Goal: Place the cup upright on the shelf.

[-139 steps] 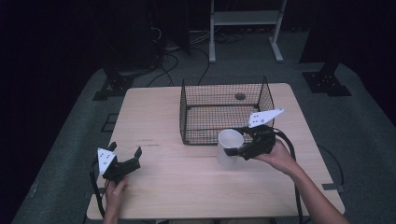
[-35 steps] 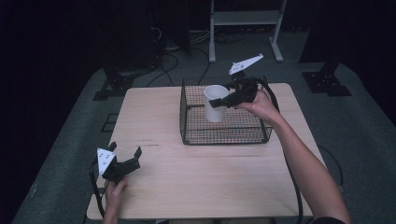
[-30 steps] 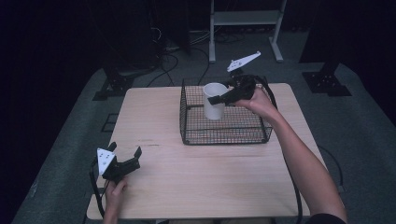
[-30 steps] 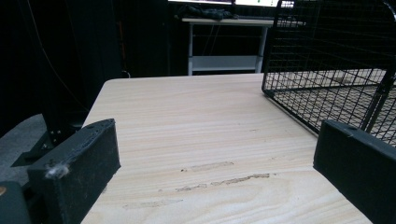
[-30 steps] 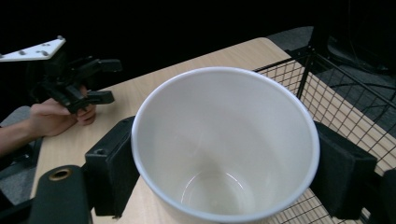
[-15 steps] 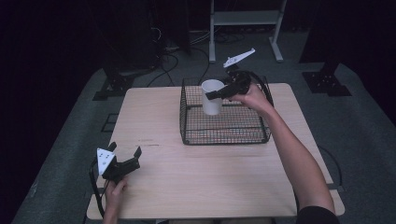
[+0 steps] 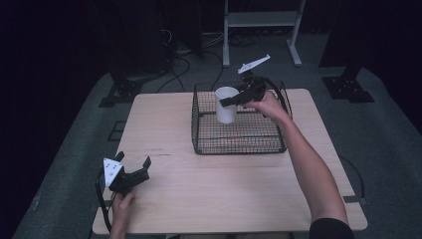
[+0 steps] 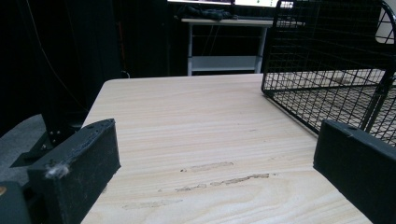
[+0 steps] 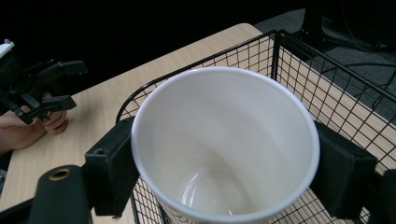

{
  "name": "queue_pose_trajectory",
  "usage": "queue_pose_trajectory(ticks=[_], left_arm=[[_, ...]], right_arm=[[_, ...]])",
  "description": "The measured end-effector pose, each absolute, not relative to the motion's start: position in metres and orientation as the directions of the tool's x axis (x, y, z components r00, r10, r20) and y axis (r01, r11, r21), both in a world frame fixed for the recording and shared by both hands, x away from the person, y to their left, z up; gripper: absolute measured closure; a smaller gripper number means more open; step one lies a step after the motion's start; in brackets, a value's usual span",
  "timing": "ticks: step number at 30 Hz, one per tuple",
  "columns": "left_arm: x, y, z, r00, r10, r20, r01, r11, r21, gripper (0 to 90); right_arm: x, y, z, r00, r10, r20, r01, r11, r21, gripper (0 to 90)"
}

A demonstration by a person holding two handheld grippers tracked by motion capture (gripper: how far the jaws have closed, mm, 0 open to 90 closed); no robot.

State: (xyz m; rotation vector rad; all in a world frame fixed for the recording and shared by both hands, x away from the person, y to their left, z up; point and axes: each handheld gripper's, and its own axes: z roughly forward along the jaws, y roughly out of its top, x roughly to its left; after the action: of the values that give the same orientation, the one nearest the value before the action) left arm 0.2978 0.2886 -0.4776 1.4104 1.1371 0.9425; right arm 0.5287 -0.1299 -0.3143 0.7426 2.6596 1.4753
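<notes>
My right gripper (image 7: pixel 230 101) is clamped on a white paper cup (image 7: pixel 226 104), one black jaw pressed to each side of its rim; in the right gripper view the cup (image 9: pixel 224 144) sits low and centre in the frame, upright and empty, its base cut off by the bottom edge. In the high view it hangs upper centre, inside the rear part of the black wire basket (image 7: pixel 239 144); whether its bottom touches the mesh floor I cannot tell. The basket stands on the far right part of the light wooden table (image 7: pixel 174 194). My left gripper (image 7: pixel 133 172) rests at the table's lower left, jaws spread wide apart with nothing between them.
</notes>
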Motion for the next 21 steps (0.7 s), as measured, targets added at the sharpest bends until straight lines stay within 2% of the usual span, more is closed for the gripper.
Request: queue_pose_trajectory(ticks=[21], left_arm=[[0.298,0.289,-0.478,0.239,0.97,-0.039,0.148,0.003,0.989,0.0]], right_arm=[[0.547,-0.124,-0.353,-0.862,0.436,0.26,0.462,0.461,0.758,19.0]])
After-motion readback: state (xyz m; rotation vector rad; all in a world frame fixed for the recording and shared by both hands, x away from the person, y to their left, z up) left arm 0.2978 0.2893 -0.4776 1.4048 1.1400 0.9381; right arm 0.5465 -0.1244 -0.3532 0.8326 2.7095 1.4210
